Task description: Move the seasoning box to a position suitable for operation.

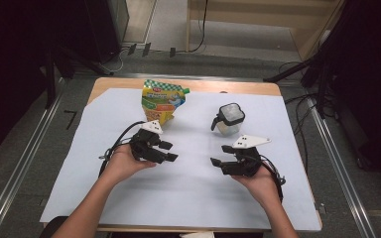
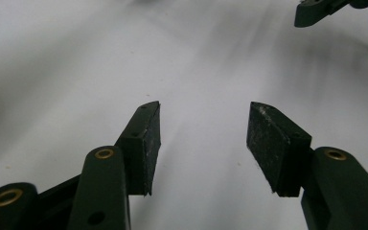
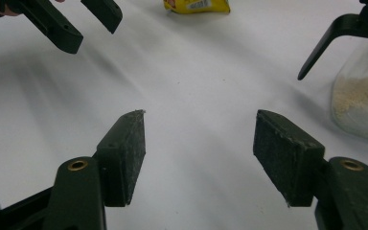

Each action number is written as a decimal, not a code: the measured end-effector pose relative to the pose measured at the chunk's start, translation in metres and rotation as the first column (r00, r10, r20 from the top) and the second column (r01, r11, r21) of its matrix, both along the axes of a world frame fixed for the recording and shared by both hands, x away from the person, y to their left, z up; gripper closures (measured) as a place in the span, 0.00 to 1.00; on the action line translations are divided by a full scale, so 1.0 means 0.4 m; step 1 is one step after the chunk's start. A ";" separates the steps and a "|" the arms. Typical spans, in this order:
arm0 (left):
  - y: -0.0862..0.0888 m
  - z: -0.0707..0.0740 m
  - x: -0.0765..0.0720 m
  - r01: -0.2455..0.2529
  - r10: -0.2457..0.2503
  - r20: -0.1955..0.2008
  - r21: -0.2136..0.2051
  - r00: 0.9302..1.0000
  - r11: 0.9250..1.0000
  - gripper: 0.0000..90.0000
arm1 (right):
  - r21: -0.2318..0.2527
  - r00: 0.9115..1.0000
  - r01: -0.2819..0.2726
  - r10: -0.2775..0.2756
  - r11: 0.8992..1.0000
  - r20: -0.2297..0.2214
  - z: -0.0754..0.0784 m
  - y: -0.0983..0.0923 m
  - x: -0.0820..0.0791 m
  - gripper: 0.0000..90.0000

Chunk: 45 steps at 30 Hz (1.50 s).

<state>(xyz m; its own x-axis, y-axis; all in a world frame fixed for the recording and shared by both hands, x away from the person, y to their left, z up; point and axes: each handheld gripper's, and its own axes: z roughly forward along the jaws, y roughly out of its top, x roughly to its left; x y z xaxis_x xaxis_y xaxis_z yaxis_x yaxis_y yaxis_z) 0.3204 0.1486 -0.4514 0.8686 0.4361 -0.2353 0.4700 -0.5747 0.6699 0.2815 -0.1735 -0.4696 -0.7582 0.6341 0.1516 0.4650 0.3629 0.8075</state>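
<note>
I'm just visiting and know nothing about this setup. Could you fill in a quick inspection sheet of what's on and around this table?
Surface: wooden table under a white sheet.
Job's things: standing food pouch; clear lidded container with pale grains inside.
Clutter: nothing seen.
Grippers: left gripper and right gripper face each other, jaws open, nothing between them.
Cables: one trails from each gripper; more lie on the floor beyond the table.
Surroundings: grey floor, metal rails, dark equipment at both sides.
</note>
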 end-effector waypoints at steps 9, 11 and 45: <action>0.018 0.010 0.001 0.000 0.001 0.015 -0.058 1.000 0.998 0.43 | 0.015 0.999 0.033 -0.032 0.999 -0.043 -0.003 -0.010 0.004 0.50; 0.019 0.010 0.005 -0.002 0.003 0.012 -0.071 1.000 0.998 0.44 | 0.012 0.998 0.033 -0.033 0.999 -0.049 -0.005 -0.011 0.006 0.50; 0.019 0.011 0.013 0.003 -0.004 -0.011 -0.073 1.000 0.997 0.40 | -0.053 0.998 0.055 -0.057 0.997 -0.023 -0.005 -0.018 0.012 0.49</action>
<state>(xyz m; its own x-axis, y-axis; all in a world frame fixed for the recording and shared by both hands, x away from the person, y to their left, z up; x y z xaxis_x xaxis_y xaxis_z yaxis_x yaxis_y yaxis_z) 0.3256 0.1562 -0.4470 0.8672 0.4142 -0.2765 0.4760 -0.5259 0.7049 0.2863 -0.1808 -0.4715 -0.7179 0.6829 0.1351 0.5048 0.3770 0.7766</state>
